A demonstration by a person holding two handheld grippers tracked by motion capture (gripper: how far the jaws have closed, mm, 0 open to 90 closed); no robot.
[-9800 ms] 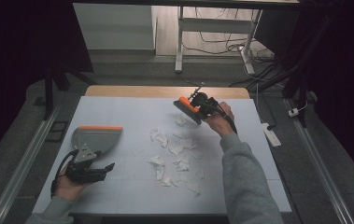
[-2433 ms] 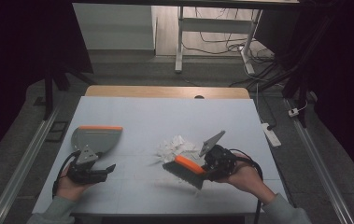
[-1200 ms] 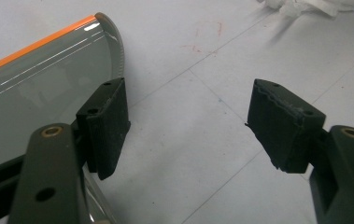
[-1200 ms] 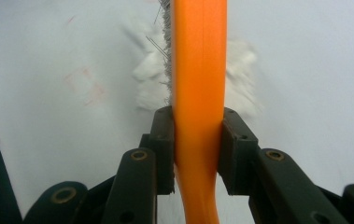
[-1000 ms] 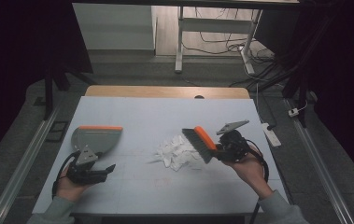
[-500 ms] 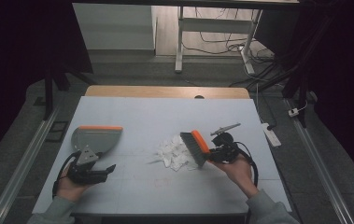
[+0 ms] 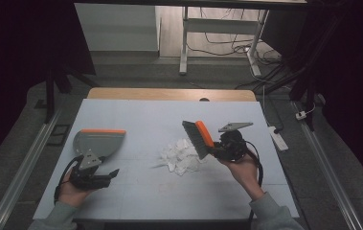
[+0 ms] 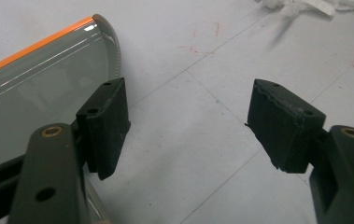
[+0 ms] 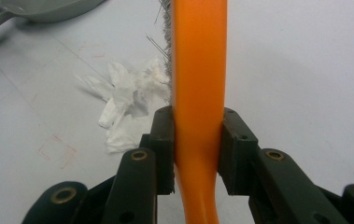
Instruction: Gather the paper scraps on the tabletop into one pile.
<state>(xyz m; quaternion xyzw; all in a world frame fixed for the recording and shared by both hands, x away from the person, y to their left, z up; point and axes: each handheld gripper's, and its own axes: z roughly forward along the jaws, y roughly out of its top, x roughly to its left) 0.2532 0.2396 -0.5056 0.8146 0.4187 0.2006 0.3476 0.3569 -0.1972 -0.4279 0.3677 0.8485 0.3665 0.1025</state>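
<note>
Gripping the orange brush (image 7: 200, 140) by its handle, the right claw (image 7: 216, 151) is pinching it firmly between both pads, as the right gripper view is showing with the handle (image 9: 198, 107) running straight up from between the jaws. Holding the brush head tilted up and away over the surface (image 7: 160, 115), bristles facing the heap of torn white paper scraps (image 7: 181, 157), which is lying just beside and slightly below the bristles, on the side toward the person's left hand. Resting at the near left of the surface, the left claw (image 7: 106, 175) is standing wide open with nothing between its pads, its left pad (image 8: 105, 126) sitting just beside the grey dustpan (image 7: 97, 142) with the orange lip, not clamping it.

Judging the coming move: sweeping leftward is turning on the line from brush to scraps to dustpan. Pile lying between the two tools, close to the brush and well apart from the pan. Brush's long axis running roughly crosswise to that line, so well set for pushing the heap across. Dustpan mouth pointing away toward the far edge rather than at the pile, so probably needing gripping and turning by the left claw, the nearer one, before receiving anything.
</note>
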